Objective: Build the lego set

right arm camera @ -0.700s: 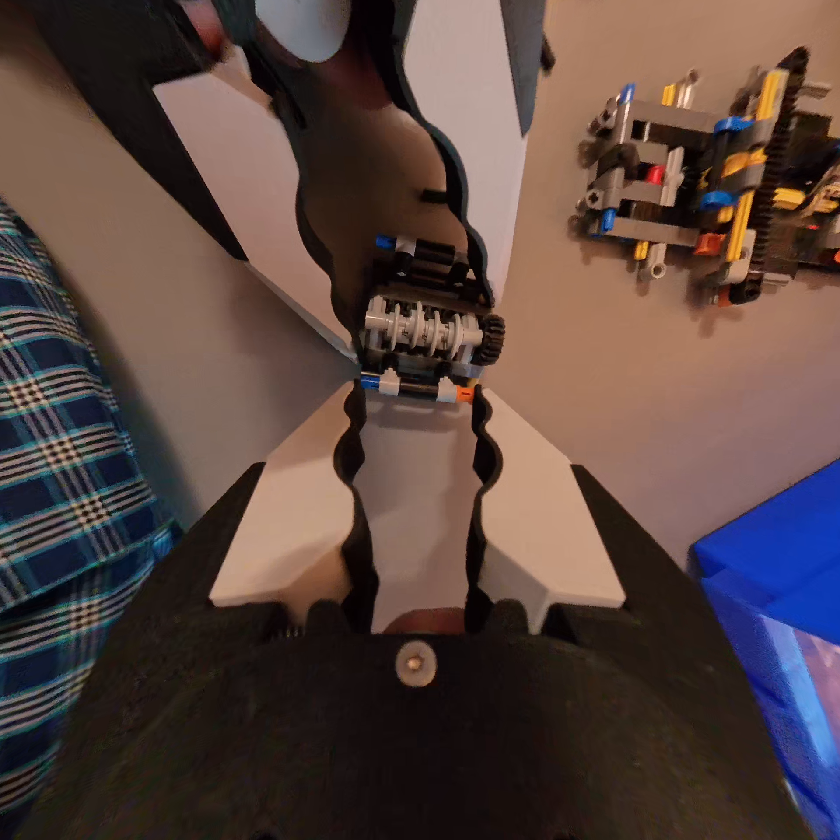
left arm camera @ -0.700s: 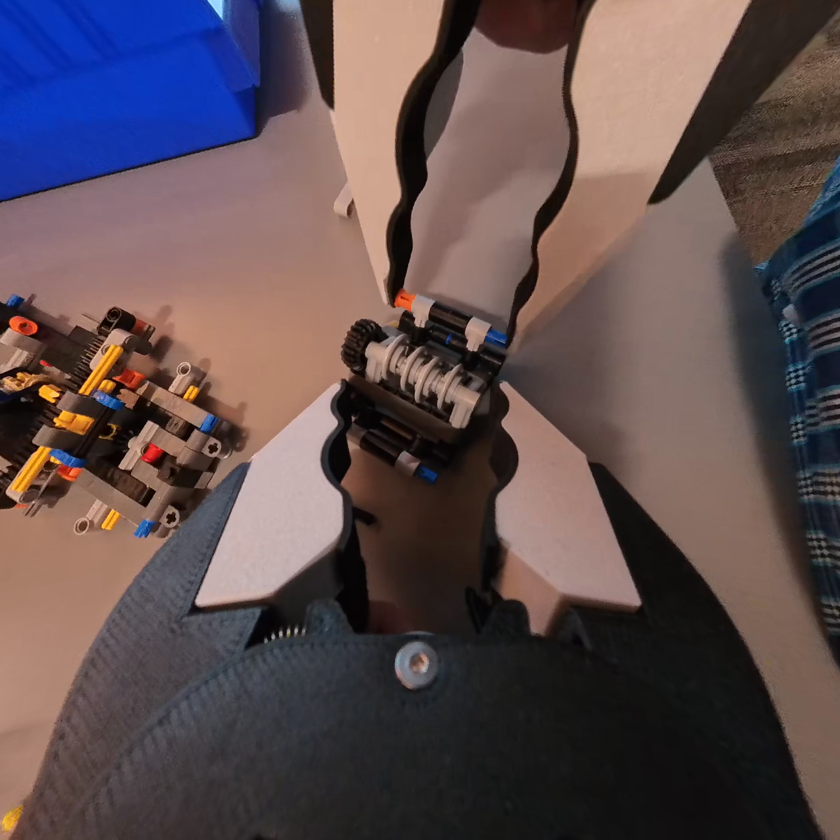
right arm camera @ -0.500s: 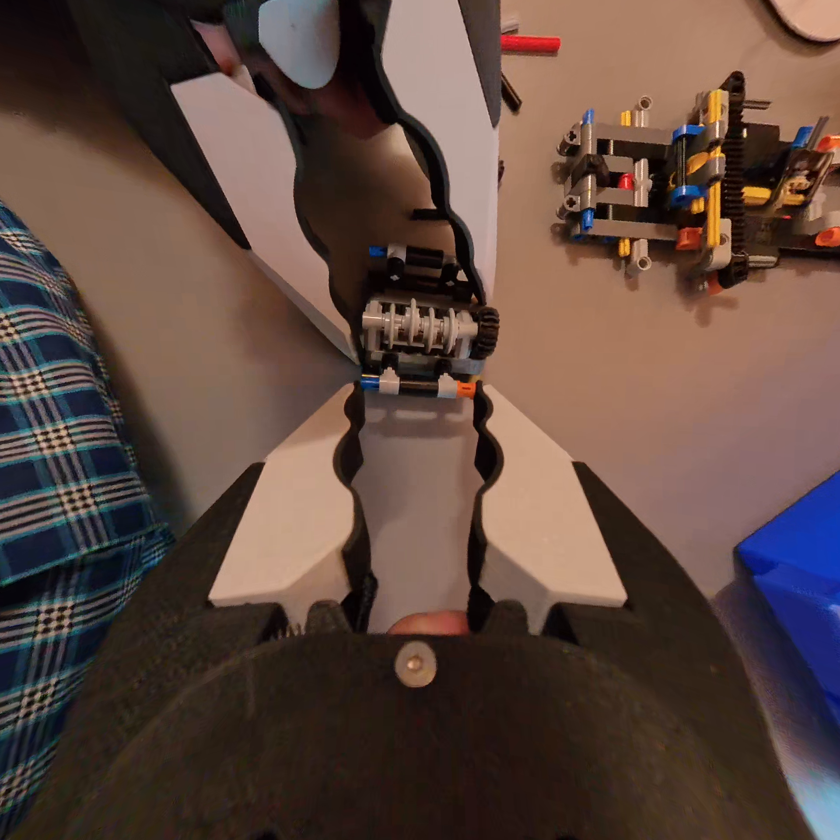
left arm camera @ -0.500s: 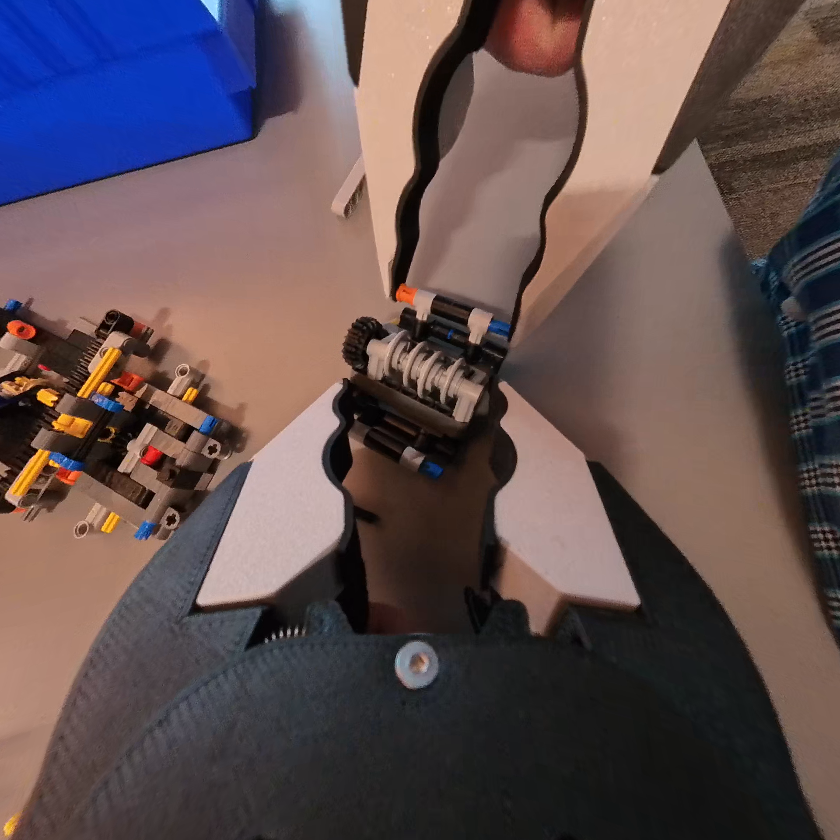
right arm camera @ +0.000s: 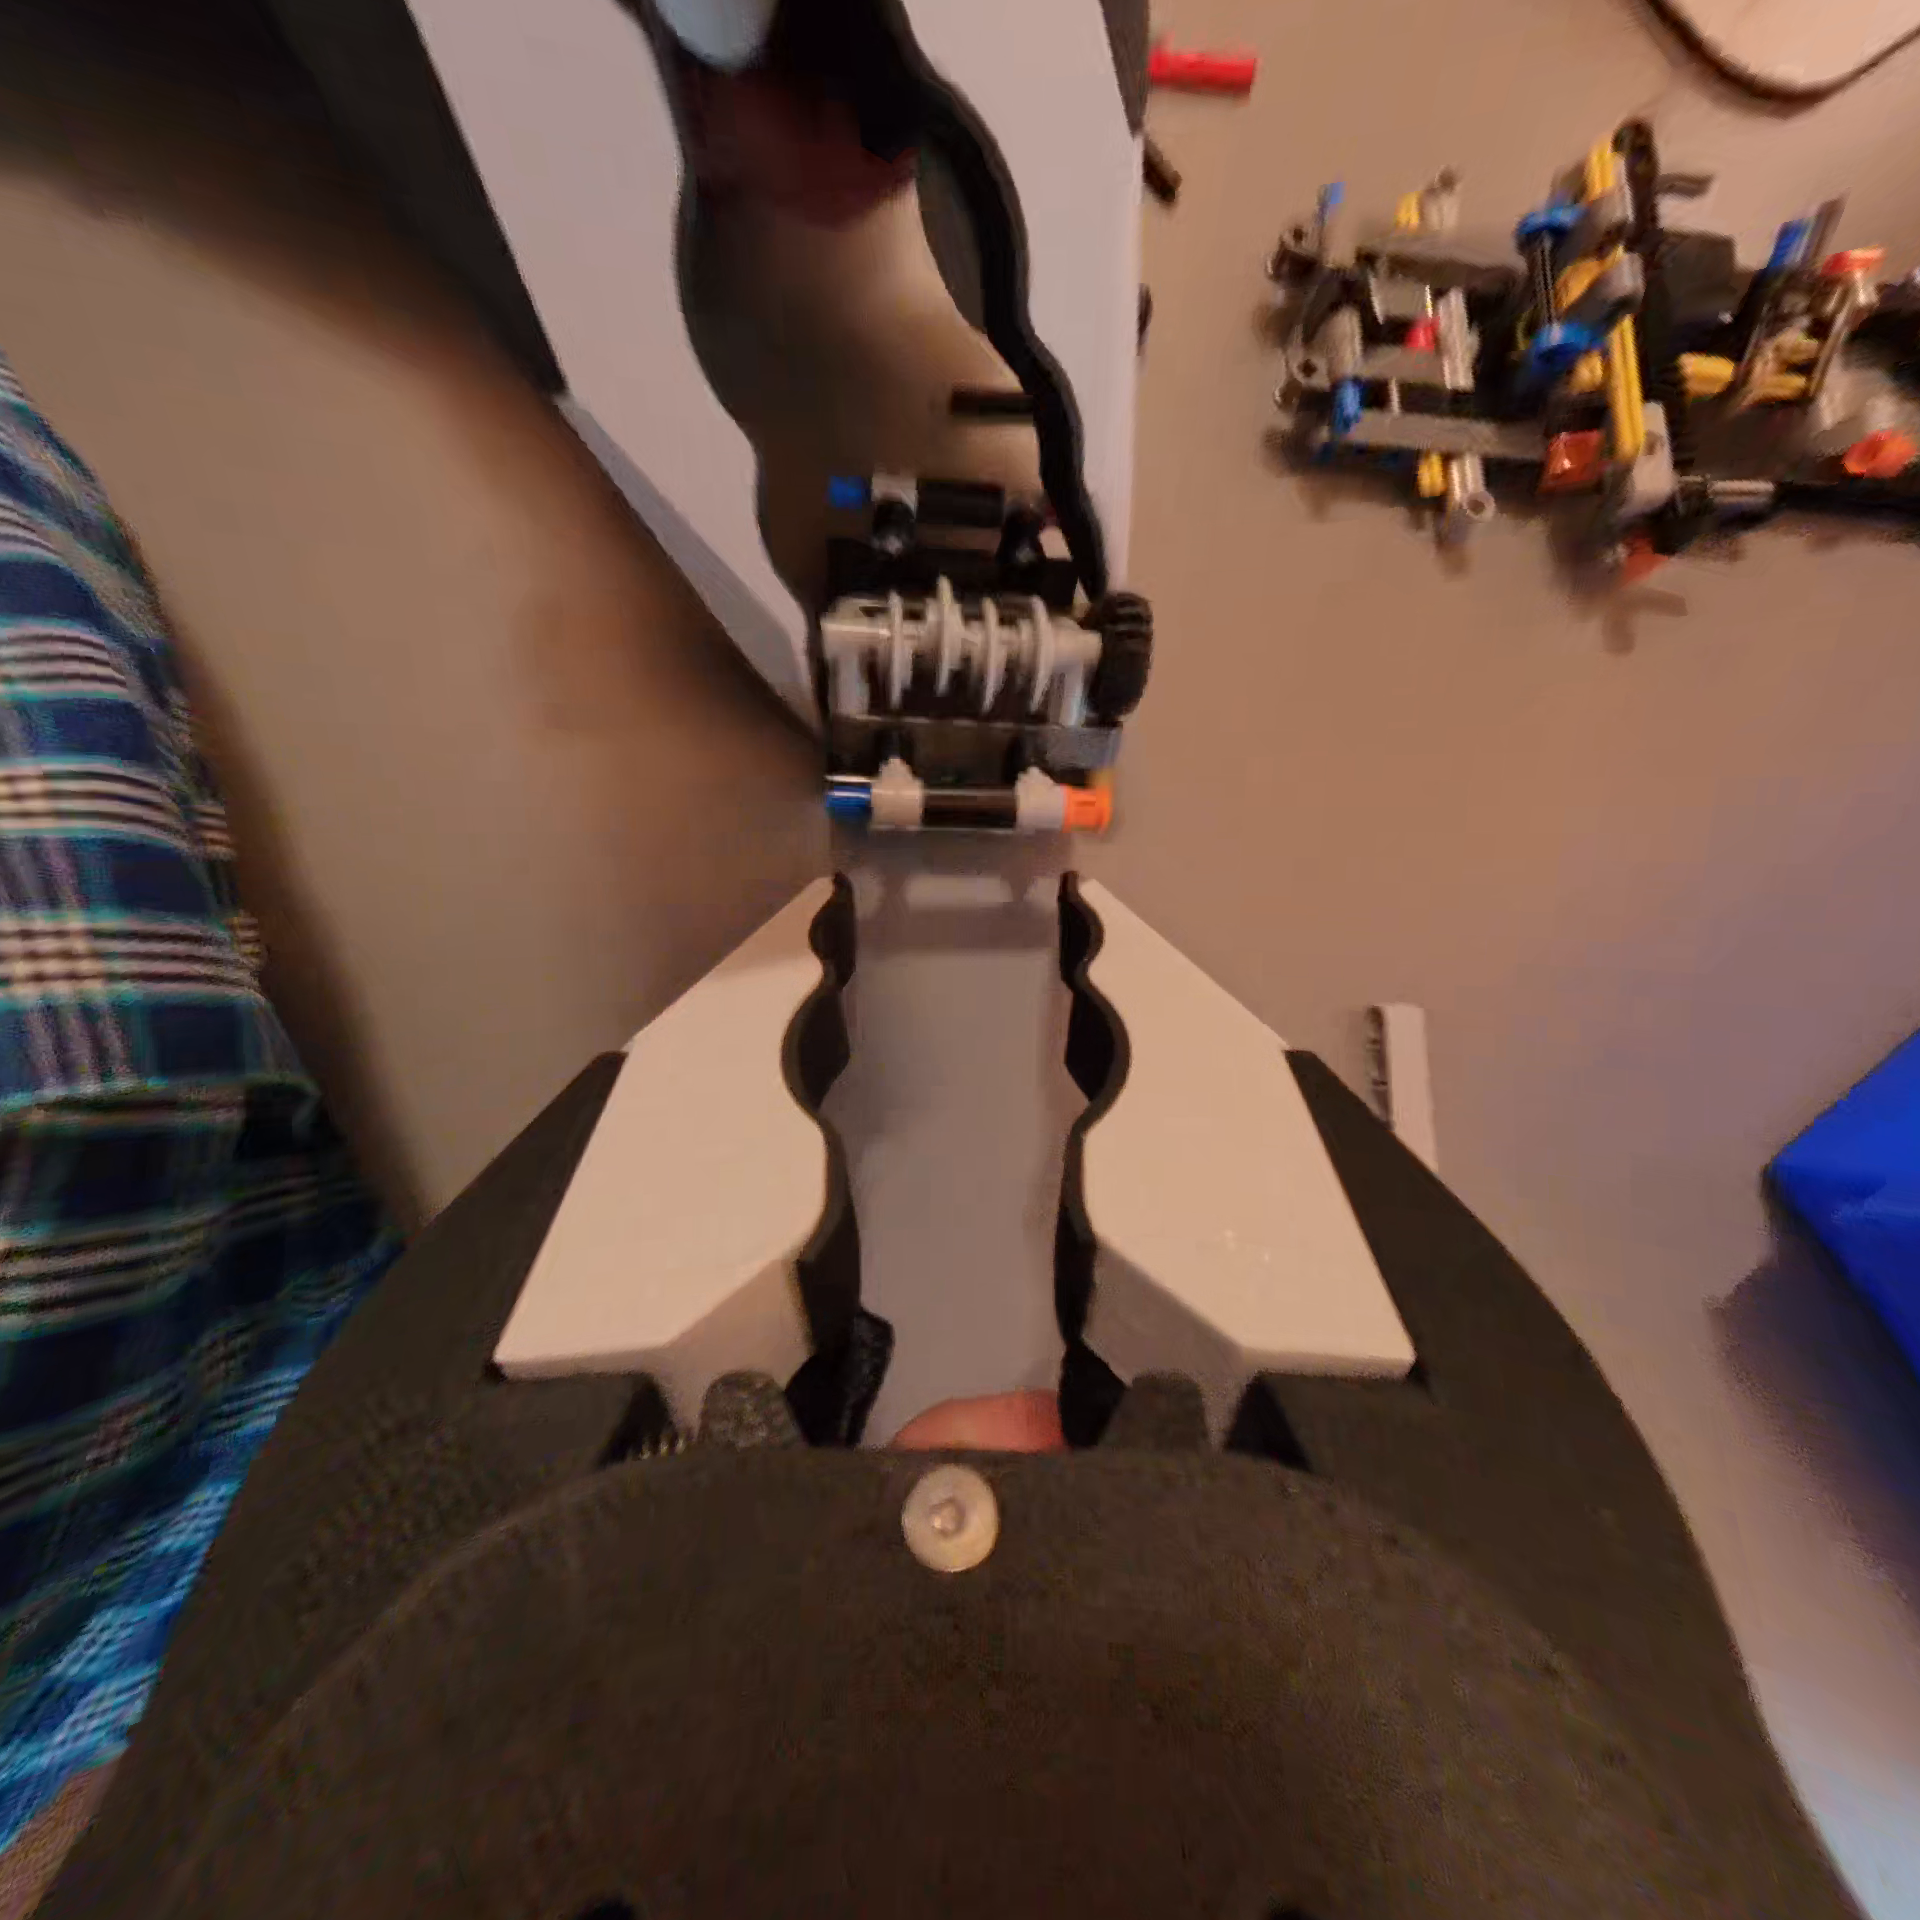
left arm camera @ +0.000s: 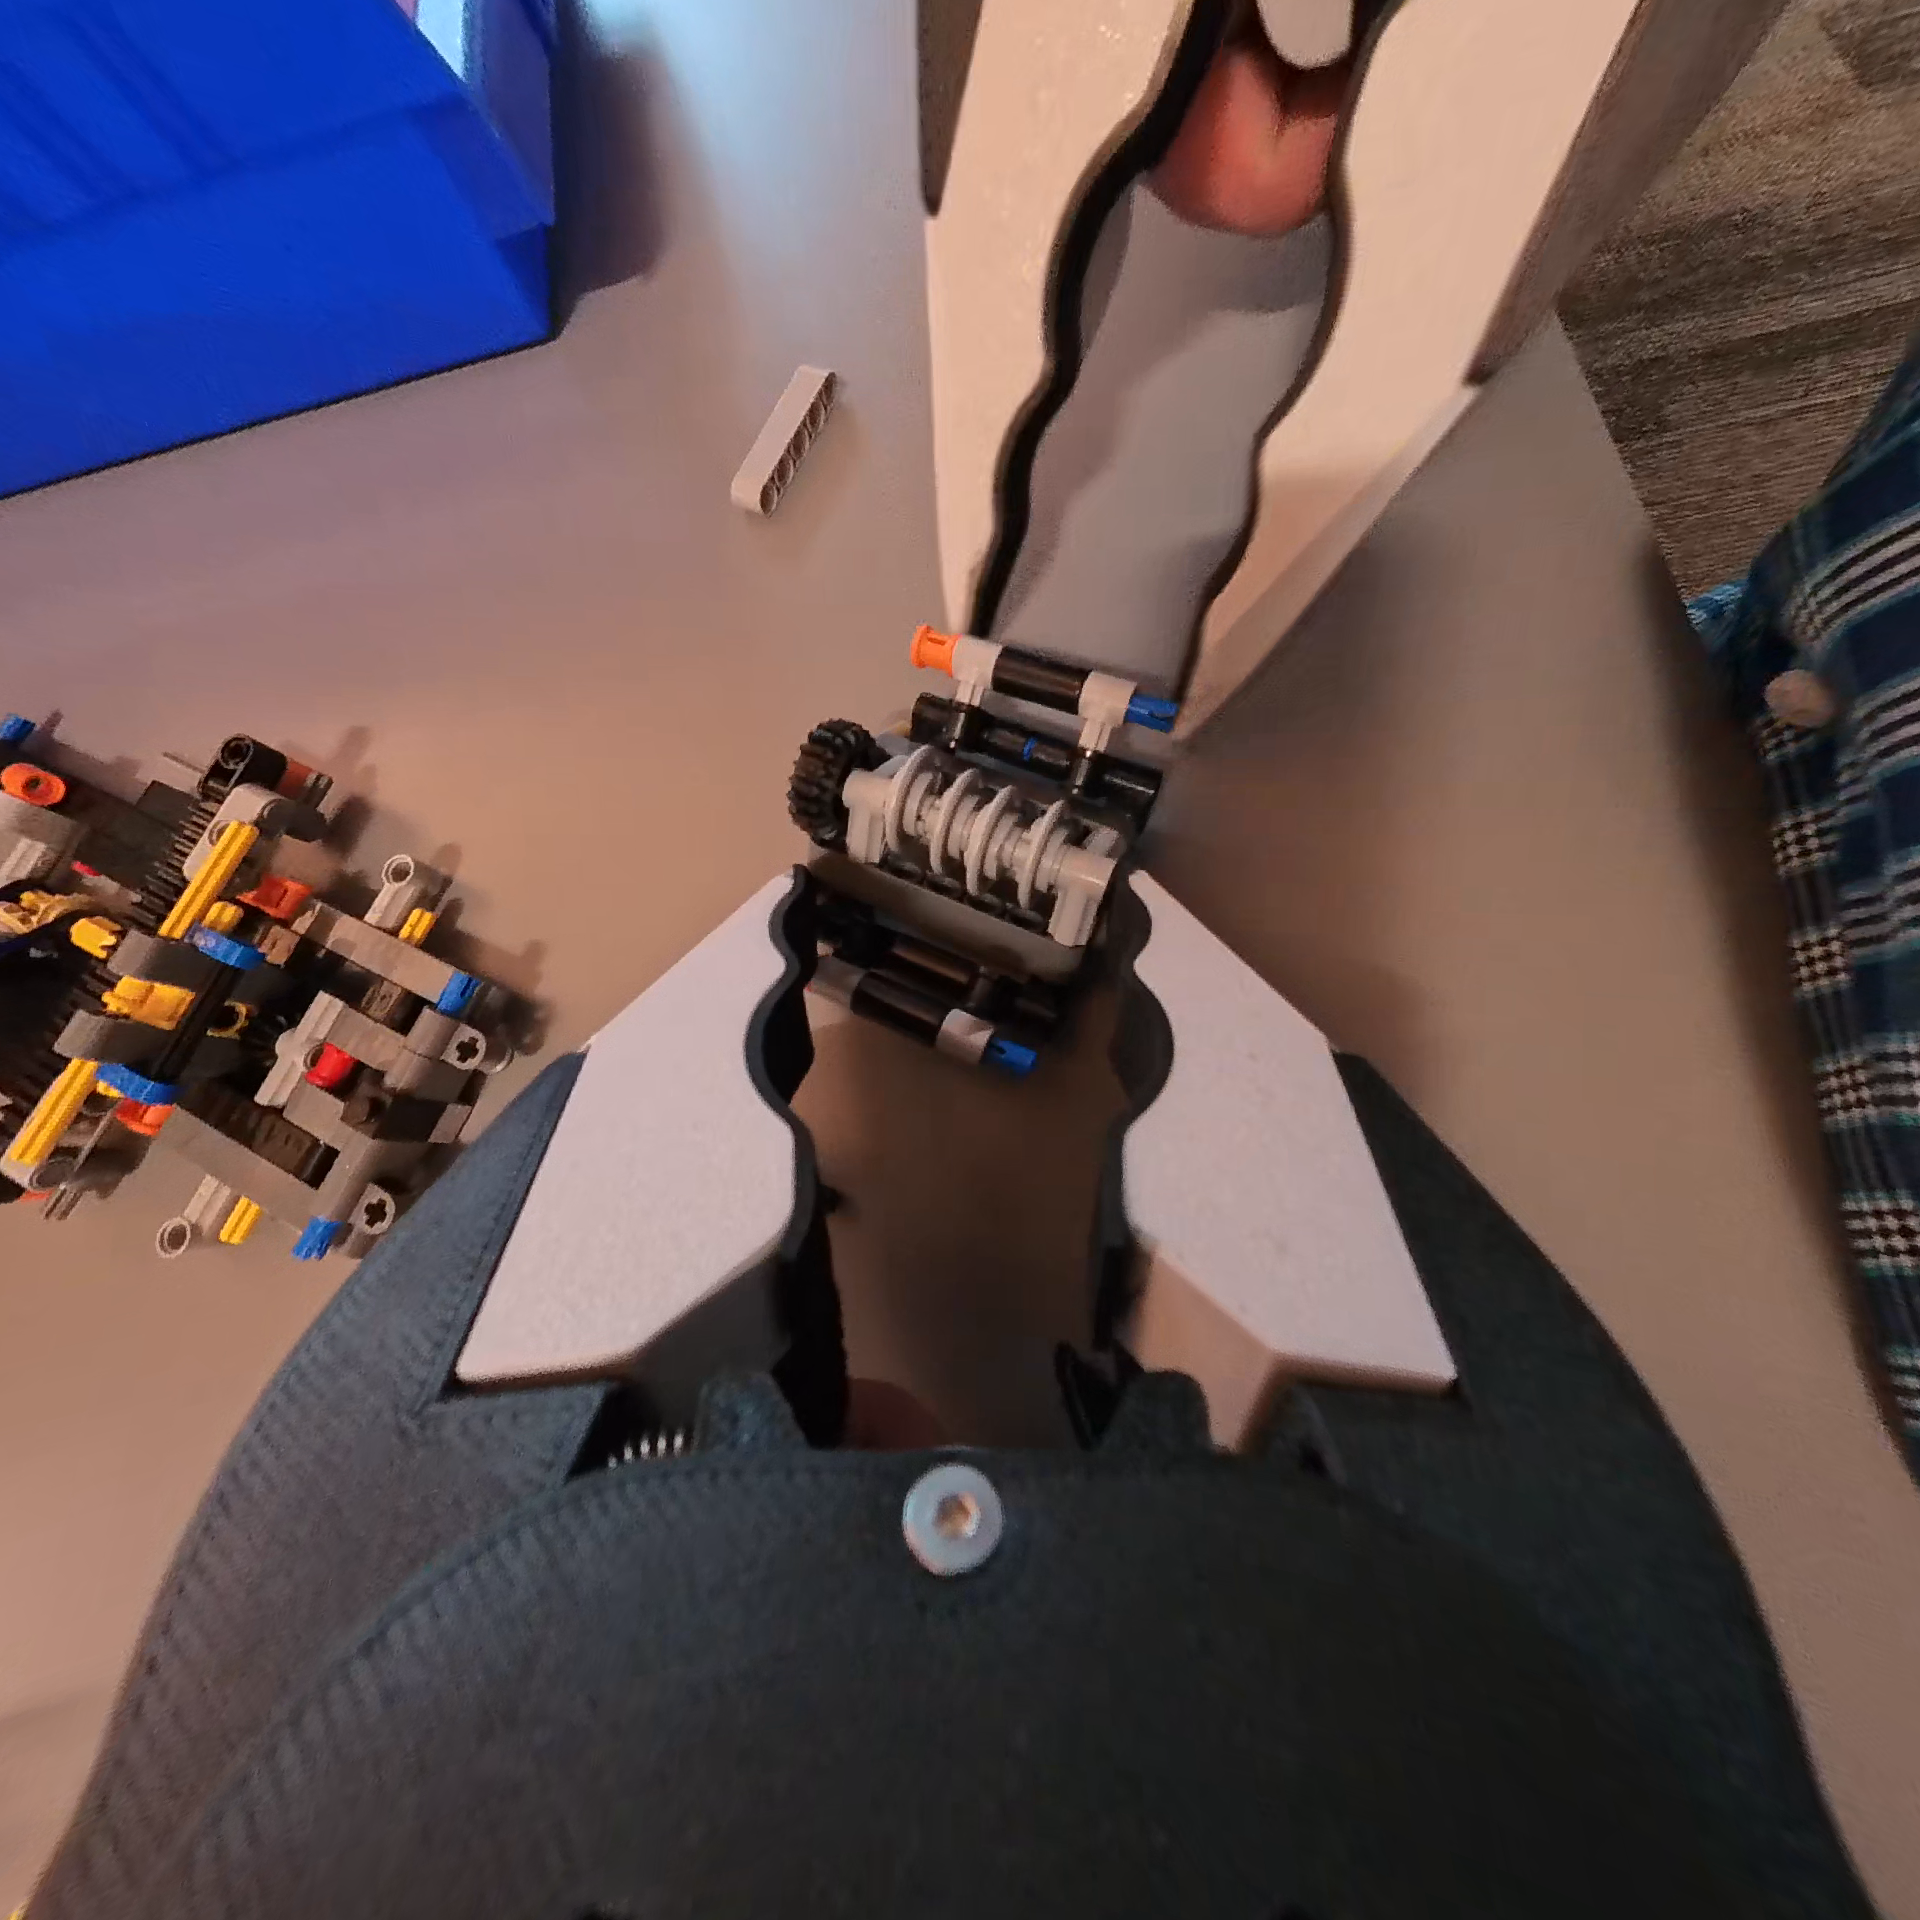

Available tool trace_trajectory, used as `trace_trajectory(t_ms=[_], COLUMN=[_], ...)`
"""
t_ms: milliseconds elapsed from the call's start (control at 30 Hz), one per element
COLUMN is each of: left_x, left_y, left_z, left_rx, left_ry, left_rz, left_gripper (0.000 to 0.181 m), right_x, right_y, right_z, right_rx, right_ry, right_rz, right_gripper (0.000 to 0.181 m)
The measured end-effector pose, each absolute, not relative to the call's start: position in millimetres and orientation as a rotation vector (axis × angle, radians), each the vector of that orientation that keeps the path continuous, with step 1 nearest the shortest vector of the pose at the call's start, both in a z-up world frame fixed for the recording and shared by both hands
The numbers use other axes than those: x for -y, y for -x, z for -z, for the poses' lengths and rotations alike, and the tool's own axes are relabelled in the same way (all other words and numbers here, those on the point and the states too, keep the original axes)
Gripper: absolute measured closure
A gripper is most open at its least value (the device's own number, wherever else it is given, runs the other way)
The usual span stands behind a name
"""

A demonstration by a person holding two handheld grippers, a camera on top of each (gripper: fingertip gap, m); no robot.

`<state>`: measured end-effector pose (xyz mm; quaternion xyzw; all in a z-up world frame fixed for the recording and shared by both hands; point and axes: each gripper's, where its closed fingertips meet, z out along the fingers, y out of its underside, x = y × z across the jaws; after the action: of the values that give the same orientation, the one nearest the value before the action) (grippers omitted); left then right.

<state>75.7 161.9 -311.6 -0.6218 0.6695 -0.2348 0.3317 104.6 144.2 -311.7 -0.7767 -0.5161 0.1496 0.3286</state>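
Grey and black, the small Lego engine block [left arm camera: 977,862] sits between the two grippers, above the tan bench [left arm camera: 623,623]. It has a row of pale grey crank discs, a black gear [left arm camera: 826,779] on one end, and an axle with an orange tip [left arm camera: 932,646] and a blue tip along one side.

Left gripper [left arm camera: 961,914] pinches the block: its two pale fingers [left arm camera: 675,1122] press against the block's ends, with the gear just outside one fingertip.

Right gripper [right arm camera: 951,883] faces it from the opposite side. Its fingers [right arm camera: 686,1174] are spread a little and stand just short of the orange-tipped axle [right arm camera: 971,808], apart from it, pinching nothing. In the left wrist view its tips hang just beside that axle.

Farther along the bench lies the larger Lego chassis assembly [left arm camera: 208,987], grey and black with yellow beams, blue pins and red bits, well apart from the block. A loose light grey beam [left arm camera: 784,438] lies flat near the blue bin [left arm camera: 260,229], which stands toward the bench's far side. A red axle [right arm camera: 1205,68] lies beyond the left gripper in the right wrist view.

At the bench's edge a blue plaid sleeve [right arm camera: 114,935] shows, and grey carpet [left arm camera: 1745,208] lies past the corner.
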Motion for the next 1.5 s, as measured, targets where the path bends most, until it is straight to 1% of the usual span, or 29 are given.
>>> trace_trajectory(t_ms=[67,100,167,333,533,600,667,700,733,767,933,1000,1033,1200,1233,1333,1433,1500], left_x=[-162,-162,-162,-162,-161,-161,-161,-161,-161,-161,-161,-161,-161,-161,-161,-161,-161,-161], left_y=[-76,-76,-76,-76,-77,-77,-76,-77,-76,-76,-77,-77,-77,-77,-77,-77,-75,-74], left_z=[312,312,311,311,311,311,311,311,311,311,311,311,311,311,311,311,311,311], left_rx=[-1.750,-1.750,-1.753,-1.761,-1.767,-1.767,-1.767,-1.767,-1.768,-1.768,-1.770,-1.772,-1.772,-1.779,-1.785,-1.811,-1.849,-1.885], left_ry=[1.624,1.624,1.622,1.615,1.606,1.606,1.606,1.607,1.607,1.606,1.605,1.603,1.602,1.596,1.591,1.571,1.550,1.540], left_rz=[0.613,0.613,0.614,0.617,0.617,0.618,0.618,0.618,0.619,0.619,0.619,0.619,0.620,0.624,0.626,0.639,0.665,0.682], left_gripper=[0.128,0.128,0.128,0.128,0.129,0.129,0.129,0.129,0.129,0.129,0.129,0.129,0.129,0.129,0.129,0.129,0.129,0.128], right_x=[-143,-145,-140,-131,-127,-127,-125,-126,-124,-121,-125,-130,-129,-128,-128,-130,-131,-131], right_y=[-109,-112,-104,-87,-93,-96,-104,-111,-112,-109,-94,-96,-98,-100,-100,-94,-93,-94], right_z=[311,305,289,289,293,295,300,309,314,312,283,291,298,303,302,288,289,294], right_rx=[1.357,1.369,1.411,1.666,1.748,1.722,1.741,1.773,1.784,1.773,1.745,1.792,1.824,1.817,1.833,1.873,2.012,2.102], right_ry=[2.031,1.996,1.908,1.781,1.789,1.810,1.834,1.872,1.869,1.862,1.712,1.710,1.727,1.782,1.754,1.593,1.456,1.367], right_rz=[-0.378,-0.338,-0.393,-0.401,-0.379,-0.379,-0.354,-0.303,-0.296,-0.342,-0.381,-0.307,-0.297,-0.346,-0.326,-0.297,-0.225,-0.191], right_gripper=[0.138,0.137,0.138,0.154,0.152,0.154,0.165,0.162,0.164,0.162,0.159,0.155,0.157,0.157,0.159,0.159,0.151,0.150])
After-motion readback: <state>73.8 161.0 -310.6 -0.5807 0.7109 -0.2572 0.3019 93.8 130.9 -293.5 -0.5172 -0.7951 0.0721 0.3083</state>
